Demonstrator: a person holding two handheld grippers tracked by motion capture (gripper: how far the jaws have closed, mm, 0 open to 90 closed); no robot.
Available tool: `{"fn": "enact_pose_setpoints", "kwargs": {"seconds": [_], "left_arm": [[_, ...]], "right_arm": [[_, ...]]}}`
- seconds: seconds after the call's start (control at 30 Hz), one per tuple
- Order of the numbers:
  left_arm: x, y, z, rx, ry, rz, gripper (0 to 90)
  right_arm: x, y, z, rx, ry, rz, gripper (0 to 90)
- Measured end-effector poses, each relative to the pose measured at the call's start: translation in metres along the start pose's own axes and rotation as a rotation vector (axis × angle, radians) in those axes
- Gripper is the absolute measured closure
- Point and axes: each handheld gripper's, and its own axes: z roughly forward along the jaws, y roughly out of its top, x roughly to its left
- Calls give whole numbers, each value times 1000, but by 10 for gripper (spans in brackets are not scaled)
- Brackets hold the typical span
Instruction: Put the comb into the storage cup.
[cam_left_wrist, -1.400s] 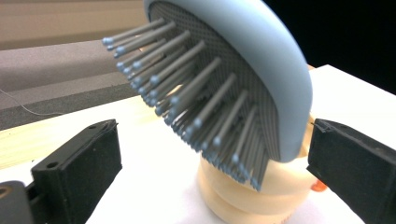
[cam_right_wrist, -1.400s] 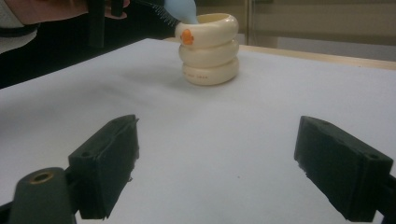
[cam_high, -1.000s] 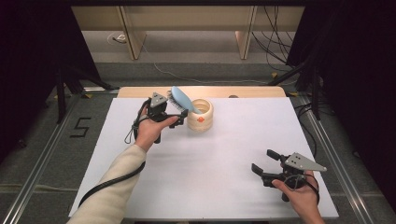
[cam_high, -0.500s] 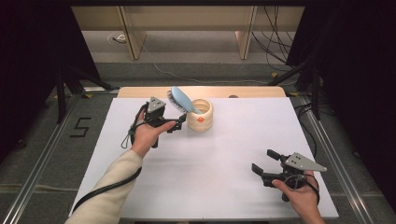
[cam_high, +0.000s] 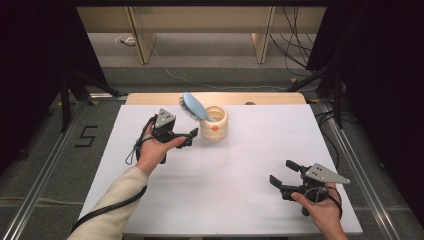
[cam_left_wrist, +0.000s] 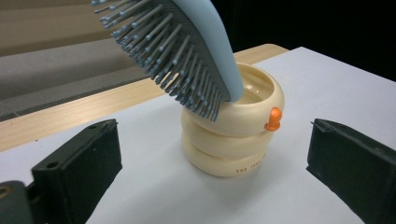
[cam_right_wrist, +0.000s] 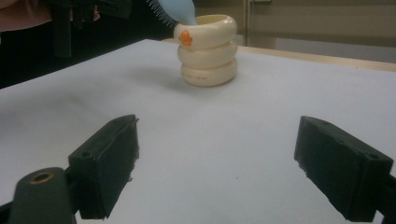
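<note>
Since the earlier frames your left hand-held gripper (cam_high: 190, 136) has drawn back from the hairbrush (cam_high: 194, 107) and now sits just beside the cream ringed cup (cam_high: 216, 123), on its left as the high view shows it, with nothing between its jaws. In the left gripper view those jaws stand wide apart on either side of the cup, touching neither it nor the brush. The brush has hardly shifted: its handle end sits down inside the cup (cam_left_wrist: 233, 135) and its bristled head (cam_left_wrist: 173, 51) leans up and out over the rim, bristles facing your left hand.

That reads as a finished placement, with the brush standing in the cup on its own, near the far edge of the white tabletop (cam_high: 240, 175). Because the head overhangs one side, the cup could tip if you bump it while you pull away, so back off level and clear of the bristles.

Your right hand-held gripper (cam_high: 282, 175) hangs over the near right part of the tabletop, jaws spread and holding nothing, well apart from the cup (cam_right_wrist: 206, 49).
</note>
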Motion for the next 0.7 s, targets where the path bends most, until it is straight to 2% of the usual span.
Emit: {"fn": "enact_pose_setpoints", "kwargs": {"seconds": [0.7], "left_arm": [[-5, -12, -35, -3, -31, 44, 21]], "right_arm": [[0, 0, 0, -5, 1, -2, 147]]}}
